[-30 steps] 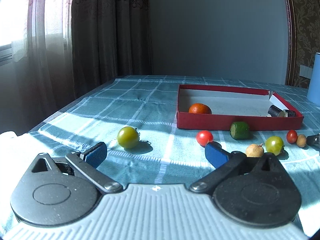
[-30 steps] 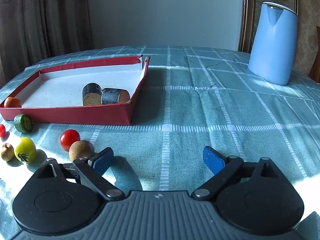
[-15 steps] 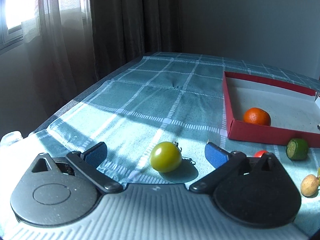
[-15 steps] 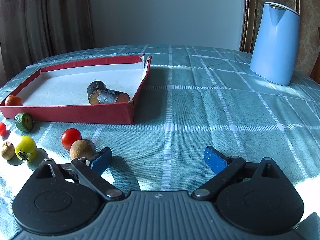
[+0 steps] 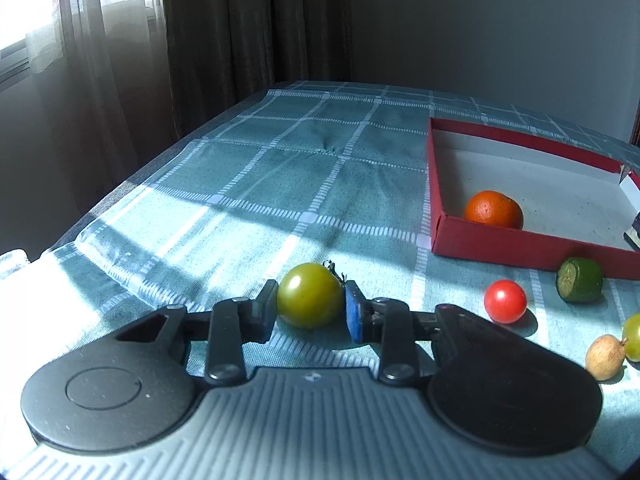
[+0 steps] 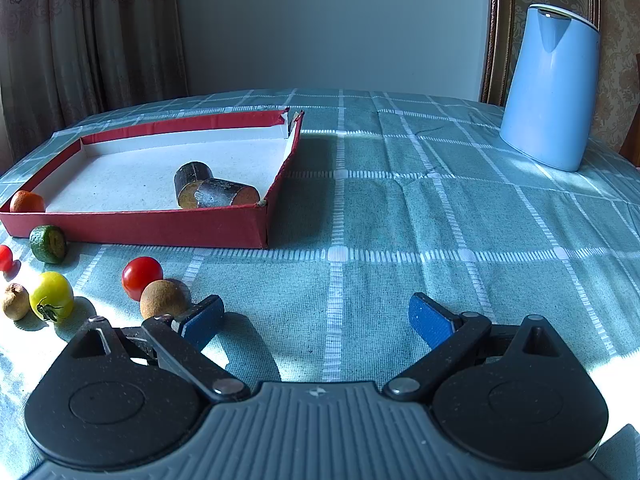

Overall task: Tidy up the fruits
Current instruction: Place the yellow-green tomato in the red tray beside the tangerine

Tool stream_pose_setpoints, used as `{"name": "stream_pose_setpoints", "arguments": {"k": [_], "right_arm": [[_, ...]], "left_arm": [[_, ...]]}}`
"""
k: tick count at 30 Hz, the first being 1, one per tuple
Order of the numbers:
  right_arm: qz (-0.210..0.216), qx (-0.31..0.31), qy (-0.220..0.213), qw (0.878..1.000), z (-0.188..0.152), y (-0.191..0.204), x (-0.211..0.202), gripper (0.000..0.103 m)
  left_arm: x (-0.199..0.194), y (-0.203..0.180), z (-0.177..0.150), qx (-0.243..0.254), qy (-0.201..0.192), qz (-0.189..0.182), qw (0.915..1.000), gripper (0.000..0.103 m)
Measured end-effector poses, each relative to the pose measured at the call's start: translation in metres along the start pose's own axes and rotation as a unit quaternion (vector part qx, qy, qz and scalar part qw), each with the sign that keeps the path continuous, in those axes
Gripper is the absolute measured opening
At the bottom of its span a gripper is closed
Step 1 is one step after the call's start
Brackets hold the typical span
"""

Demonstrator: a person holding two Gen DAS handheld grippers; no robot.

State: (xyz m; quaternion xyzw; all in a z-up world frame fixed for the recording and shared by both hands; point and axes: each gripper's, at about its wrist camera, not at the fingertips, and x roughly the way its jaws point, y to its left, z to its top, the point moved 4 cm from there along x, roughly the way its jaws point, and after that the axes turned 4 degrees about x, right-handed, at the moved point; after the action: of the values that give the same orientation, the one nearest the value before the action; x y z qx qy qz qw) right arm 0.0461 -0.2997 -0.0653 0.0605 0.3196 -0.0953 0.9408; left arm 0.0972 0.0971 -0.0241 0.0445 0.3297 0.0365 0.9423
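In the left wrist view a green tomato (image 5: 310, 300) sits on the checked cloth between the pads of my left gripper (image 5: 311, 310). Its jaws are closing and both pads touch the tomato's sides. To the right lie a red cherry tomato (image 5: 505, 301), a cut lime (image 5: 580, 285) and a small brown fruit (image 5: 605, 357). An orange (image 5: 494, 209) rests in the near corner of the red box (image 5: 500, 246). My right gripper (image 6: 316, 320) stands open over bare cloth, with a brown fruit (image 6: 162, 299) and a red tomato (image 6: 141, 272) just left of its left finger.
Two dark cut cylinders (image 6: 216, 192) lie inside the red box (image 6: 160, 228). A yellow tomato (image 6: 51, 295), another brown fruit (image 6: 15, 301) and the lime (image 6: 48, 243) lie in front of the box. A blue kettle (image 6: 548, 92) stands far right. Curtains hang beyond the table's left edge.
My left gripper swung left and moved up to the green tomato, then its wide jaws came in onto the tomato's sides. The right gripper has stayed put and open.
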Motion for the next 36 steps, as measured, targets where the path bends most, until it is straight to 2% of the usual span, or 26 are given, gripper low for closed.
{"name": "stream_pose_setpoints", "arguments": {"k": [4, 8, 14, 19, 25, 26, 27, 28, 29, 30, 36], "right_arm": [[0.000, 0.000, 0.000, 1.000, 0.000, 0.000, 0.000, 0.099], [0.000, 0.000, 0.000, 1.000, 0.000, 0.000, 0.000, 0.099], [0.000, 0.000, 0.000, 1.000, 0.000, 0.000, 0.001, 0.100], [0.001, 0.000, 0.000, 1.000, 0.000, 0.000, 0.001, 0.100], [0.001, 0.000, 0.000, 1.000, 0.000, 0.000, 0.001, 0.100], [0.001, 0.000, 0.000, 1.000, 0.000, 0.000, 0.001, 0.100], [0.001, 0.000, 0.000, 1.000, 0.000, 0.000, 0.001, 0.100], [0.001, 0.000, 0.000, 1.000, 0.001, 0.000, 0.001, 0.100], [0.001, 0.000, 0.000, 1.000, 0.001, 0.000, 0.001, 0.100], [0.002, 0.001, 0.000, 1.000, 0.000, 0.000, 0.001, 0.100], [0.011, 0.011, -0.003, 1.000, 0.001, -0.003, 0.000, 0.100]], "left_arm": [[-0.017, -0.024, 0.010, 0.016, -0.026, -0.018, 0.9994, 0.031], [-0.032, -0.057, 0.033, 0.022, -0.056, -0.060, 0.9964, 0.031], [-0.021, -0.113, 0.056, 0.047, -0.046, -0.104, 0.9924, 0.031], [-0.001, -0.143, 0.056, 0.071, -0.031, -0.101, 0.9919, 0.031], [0.011, -0.148, 0.048, 0.085, -0.028, -0.094, 0.9916, 0.034], [0.009, -0.149, 0.048, 0.088, -0.033, -0.092, 0.9913, 0.042], [0.006, -0.148, 0.048, 0.088, -0.039, -0.092, 0.9911, 0.060], [0.000, -0.146, 0.048, 0.087, -0.054, -0.085, 0.9911, 0.073], [-0.005, -0.144, 0.048, 0.087, -0.072, -0.075, 0.9908, 0.090], [-0.012, -0.142, 0.047, 0.090, -0.089, -0.067, 0.9898, 0.090], [-0.047, -0.116, 0.032, 0.076, -0.123, -0.050, 0.9882, 0.092]]}}
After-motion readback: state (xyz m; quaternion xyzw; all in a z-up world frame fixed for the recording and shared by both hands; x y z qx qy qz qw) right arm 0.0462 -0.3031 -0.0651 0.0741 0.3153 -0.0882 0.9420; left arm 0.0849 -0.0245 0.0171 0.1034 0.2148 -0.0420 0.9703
